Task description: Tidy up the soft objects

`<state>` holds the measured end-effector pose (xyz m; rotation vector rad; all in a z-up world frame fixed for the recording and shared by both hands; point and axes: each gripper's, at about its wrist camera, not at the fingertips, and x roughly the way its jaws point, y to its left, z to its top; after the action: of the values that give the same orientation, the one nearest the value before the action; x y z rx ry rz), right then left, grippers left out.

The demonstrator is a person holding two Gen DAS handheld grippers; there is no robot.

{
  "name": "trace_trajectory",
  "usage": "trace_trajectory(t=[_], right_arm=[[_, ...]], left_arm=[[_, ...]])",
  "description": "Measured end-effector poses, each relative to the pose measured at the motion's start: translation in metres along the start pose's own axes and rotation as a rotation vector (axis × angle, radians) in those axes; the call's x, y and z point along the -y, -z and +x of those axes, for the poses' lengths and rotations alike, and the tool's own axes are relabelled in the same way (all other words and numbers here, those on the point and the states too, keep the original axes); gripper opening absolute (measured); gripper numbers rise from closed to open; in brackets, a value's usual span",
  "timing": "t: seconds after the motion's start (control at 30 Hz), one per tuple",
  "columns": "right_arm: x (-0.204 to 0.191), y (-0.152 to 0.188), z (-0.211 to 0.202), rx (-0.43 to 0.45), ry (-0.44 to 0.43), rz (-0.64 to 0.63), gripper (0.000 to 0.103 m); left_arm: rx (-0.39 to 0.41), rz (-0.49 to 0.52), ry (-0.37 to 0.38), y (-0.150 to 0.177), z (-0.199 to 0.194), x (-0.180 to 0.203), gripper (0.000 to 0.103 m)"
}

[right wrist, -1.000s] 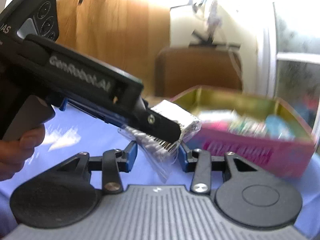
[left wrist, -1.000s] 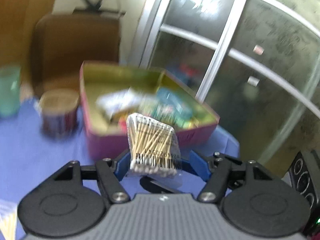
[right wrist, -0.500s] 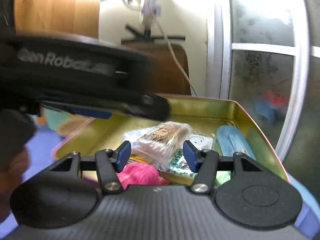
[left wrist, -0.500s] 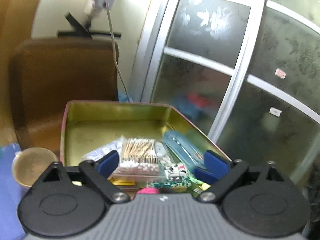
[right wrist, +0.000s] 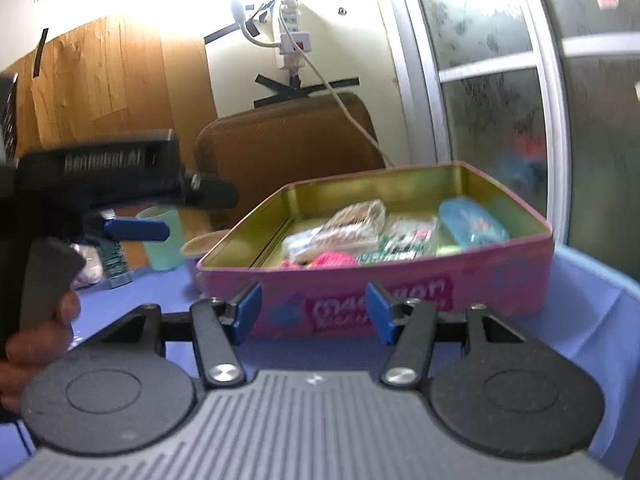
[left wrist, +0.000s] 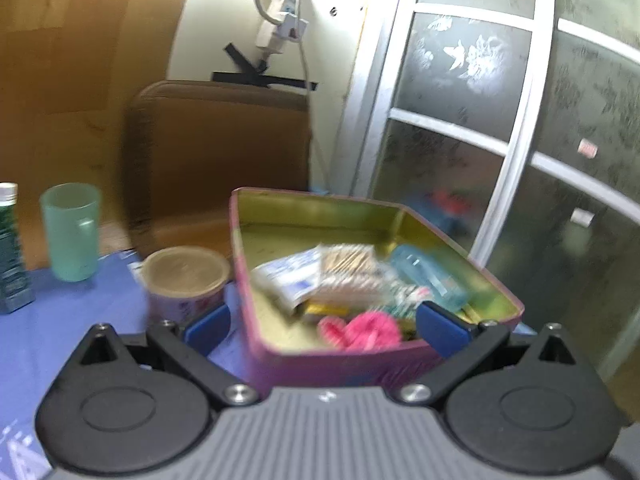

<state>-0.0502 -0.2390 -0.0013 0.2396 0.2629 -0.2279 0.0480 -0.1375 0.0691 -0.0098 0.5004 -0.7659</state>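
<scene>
A pink tin with a gold inside stands on the blue cloth. In it the clear packet of cotton swabs lies free, beside a white and blue sachet, a pink fluffy thing and a light blue case. My left gripper is before the tin's near corner. Its jaws are opening wide and grip nothing. My right gripper stands open and empty in front of the tin's pink side. The swab packet shows inside. The left gripper's blue pad hangs at the left.
A round paper-topped can sits just left of the tin. Further left are a green cup and a bottle. A brown chair back stands behind. Frosted glass doors fill the right. A person's hand holds the left gripper.
The swab packet was held between both grippers above the cloth; it now lies in the tin. Both grippers let go and drew back, the left opening wide.
</scene>
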Motion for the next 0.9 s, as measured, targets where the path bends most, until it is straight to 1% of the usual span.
trace_trajectory(t=[0.07,0.2,0.27,0.4,0.47,0.53,0.63,0.73,0.9], right_arm=[[-0.004,0.005,-0.010,-0.008,-0.015,0.010,0.060],[-0.007,0.013,-0.025,-0.035,-0.056,0.018,0.061],[-0.008,0.015,-0.032,-0.039,-0.079,0.020,0.061],[-0.005,0.015,-0.052,-0.010,-0.115,0.026,0.061],[-0.002,0.015,-0.062,0.009,-0.131,0.039,0.061],[0.002,0.015,-0.071,0.027,-0.144,0.052,0.063],[0.006,0.014,-0.084,0.053,-0.161,0.066,0.065],[0.008,0.013,-0.098,0.086,-0.174,0.071,0.065],[0.011,0.012,-0.113,0.118,-0.184,0.076,0.066]], left_arm=[[-0.009,-0.007,-0.035,0.009,-0.008,-0.003,0.102],[-0.028,-0.063,-0.102,0.027,-0.018,-0.009,0.102],[-0.031,-0.070,-0.160,0.038,-0.022,-0.011,0.102],[-0.049,-0.086,-0.268,0.059,-0.026,-0.016,0.102],[-0.056,-0.105,-0.302,0.069,-0.030,-0.019,0.102],[-0.051,-0.108,-0.327,0.079,-0.035,-0.020,0.102],[-0.039,-0.082,-0.368,0.090,-0.038,-0.019,0.102],[-0.019,-0.102,-0.364,0.092,-0.043,-0.022,0.103],[-0.034,-0.125,-0.378,0.093,-0.043,-0.024,0.103]])
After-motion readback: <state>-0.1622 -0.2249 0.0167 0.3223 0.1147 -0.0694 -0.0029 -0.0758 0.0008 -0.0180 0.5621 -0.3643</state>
